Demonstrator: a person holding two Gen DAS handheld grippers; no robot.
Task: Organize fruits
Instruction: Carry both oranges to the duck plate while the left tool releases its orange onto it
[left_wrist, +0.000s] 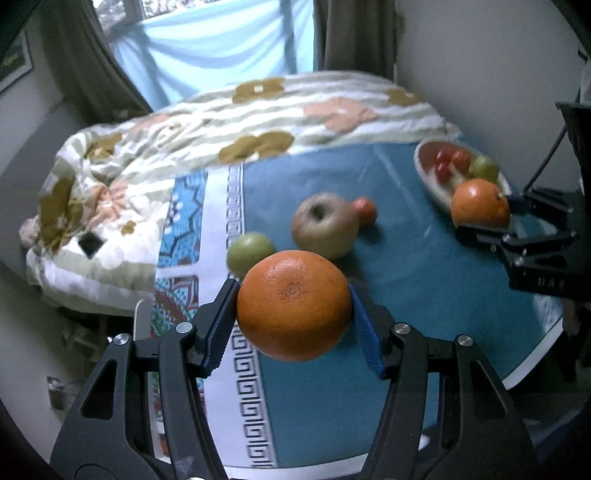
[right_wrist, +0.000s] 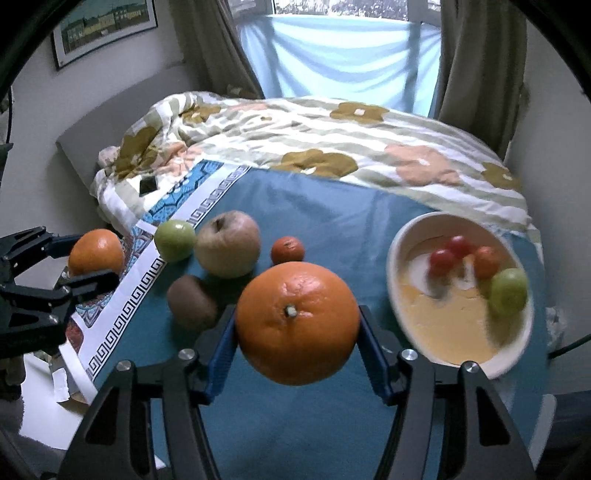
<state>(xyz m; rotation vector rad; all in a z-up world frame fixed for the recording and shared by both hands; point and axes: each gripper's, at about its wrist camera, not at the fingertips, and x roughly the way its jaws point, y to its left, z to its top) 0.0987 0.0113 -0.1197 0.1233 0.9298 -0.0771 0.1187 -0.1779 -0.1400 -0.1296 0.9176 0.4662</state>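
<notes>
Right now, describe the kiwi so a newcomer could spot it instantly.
Start at the teal cloth on the bed; loose fruit sits left of the white bowl. The kiwi lies nearest the camera, just in front of the pale apple. It is the only brown, fuzzy, egg-shaped fruit.

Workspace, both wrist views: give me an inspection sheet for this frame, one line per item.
Surface: bed with a teal cloth, patterned border on its left.
Job's things: cream bowl holding small red fruits and a green one; loose on the cloth are a green apple, a pale apple, a kiwi and a small tangerine.
Clutter: crumpled floral duvet behind the cloth.
Grippers: left claw shut on one orange; right claw shut on another orange.
Cables: dark cable at the right wall.
Surroundings: curtained window, framed picture.
</notes>
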